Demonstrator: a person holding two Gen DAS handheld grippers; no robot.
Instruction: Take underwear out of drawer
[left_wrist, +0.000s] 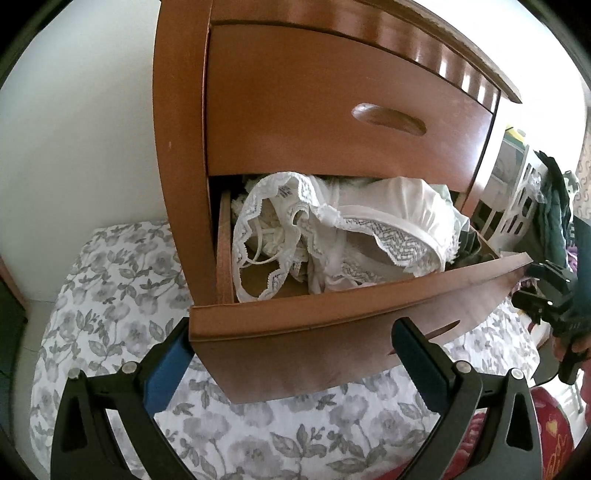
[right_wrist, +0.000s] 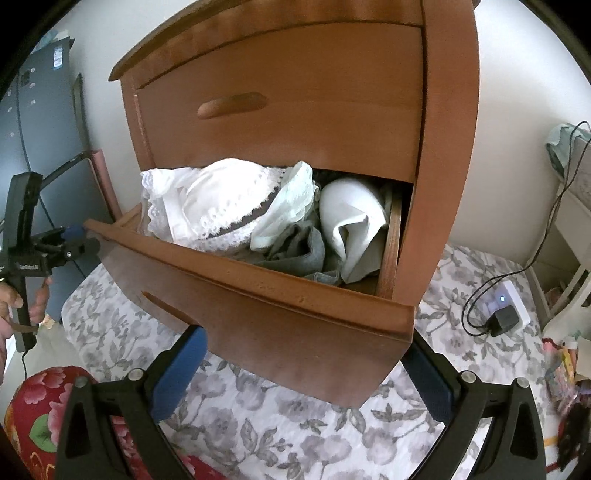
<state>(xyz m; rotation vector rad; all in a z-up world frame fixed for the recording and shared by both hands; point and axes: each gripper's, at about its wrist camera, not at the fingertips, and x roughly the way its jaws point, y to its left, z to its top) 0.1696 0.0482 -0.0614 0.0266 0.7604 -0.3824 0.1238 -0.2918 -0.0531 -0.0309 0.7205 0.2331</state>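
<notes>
Lower drawer (left_wrist: 332, 332) pulled out; white lace underwear (left_wrist: 258, 236) heaped inside at its left end, untouched. Left gripper (left_wrist: 295, 354) and right gripper (right_wrist: 306, 365) both spread wide, empty, just before drawer front. Step: reach-in pending. Next: descend over front edge, pinch lace.

Bed (right_wrist: 288, 435): white quilt, grey floral print. Wooden nightstand (right_wrist: 447, 155) stands directly on quilt, lower drawer (right_wrist: 258, 306) pulled open over it. Right side, near wall: white box (right_wrist: 511, 301) with lit indicator, black adapter (right_wrist: 502, 321) touching it, cable (right_wrist: 476, 299) looping onto quilt. Near left corner: red floral cushion (right_wrist: 40, 410) on bed edge. Drawer holds pile of white underwear (left_wrist: 325, 229).
</notes>
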